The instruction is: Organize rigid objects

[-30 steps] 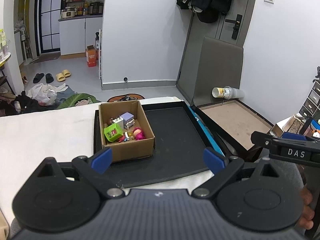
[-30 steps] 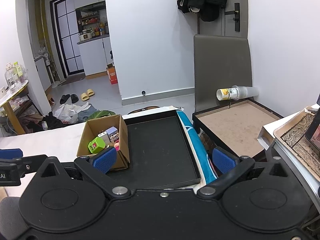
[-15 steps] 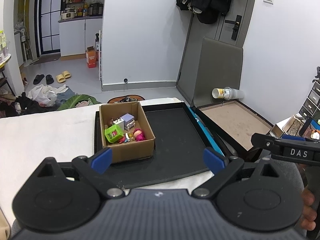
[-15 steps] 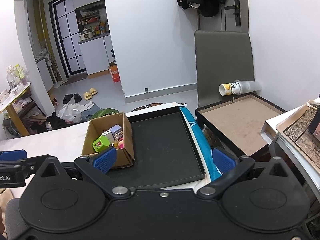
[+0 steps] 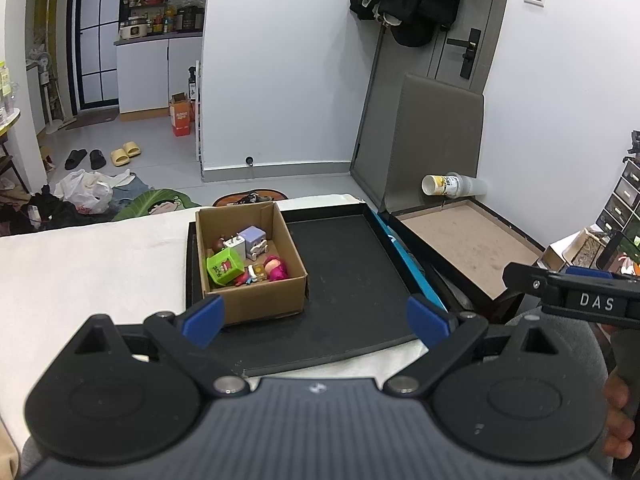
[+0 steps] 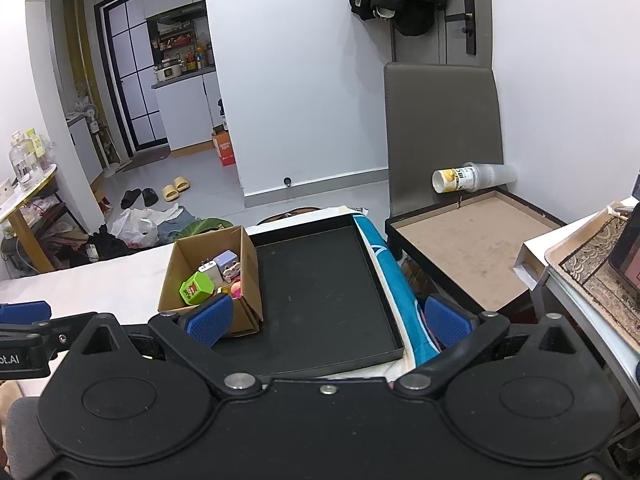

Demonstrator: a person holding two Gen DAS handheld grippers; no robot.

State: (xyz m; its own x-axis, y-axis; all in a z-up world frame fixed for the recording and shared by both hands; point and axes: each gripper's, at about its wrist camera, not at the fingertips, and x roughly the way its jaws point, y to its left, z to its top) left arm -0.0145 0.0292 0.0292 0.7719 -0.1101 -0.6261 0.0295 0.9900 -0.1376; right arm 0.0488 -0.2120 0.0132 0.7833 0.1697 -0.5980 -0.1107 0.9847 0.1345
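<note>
An open cardboard box [image 5: 256, 304] stands on the left part of a black tray [image 5: 352, 264]. It holds several small toys, among them a green cube [image 5: 225, 266], a lilac block [image 5: 255, 236] and a pink figure [image 5: 276, 269]. The box [image 6: 250, 272], the tray [image 6: 320, 292] and the green cube [image 6: 196, 289] also show in the right wrist view. My left gripper [image 5: 314, 318] is open and empty, just before the tray's near edge. My right gripper [image 6: 326, 318] is open and empty, over the tray's near part.
The tray lies on a white-covered table [image 5: 88, 256]. A blue strip [image 6: 394, 280] runs along the tray's right side. To the right stands a low brown-topped table [image 6: 472, 256] with a paper cup stack [image 6: 472, 180] lying on it. A grey panel [image 6: 440, 128] leans behind.
Both grippers have drifted slightly; in the right wrist view the box and tray have shifted to the right. Both stay open and empty.
</note>
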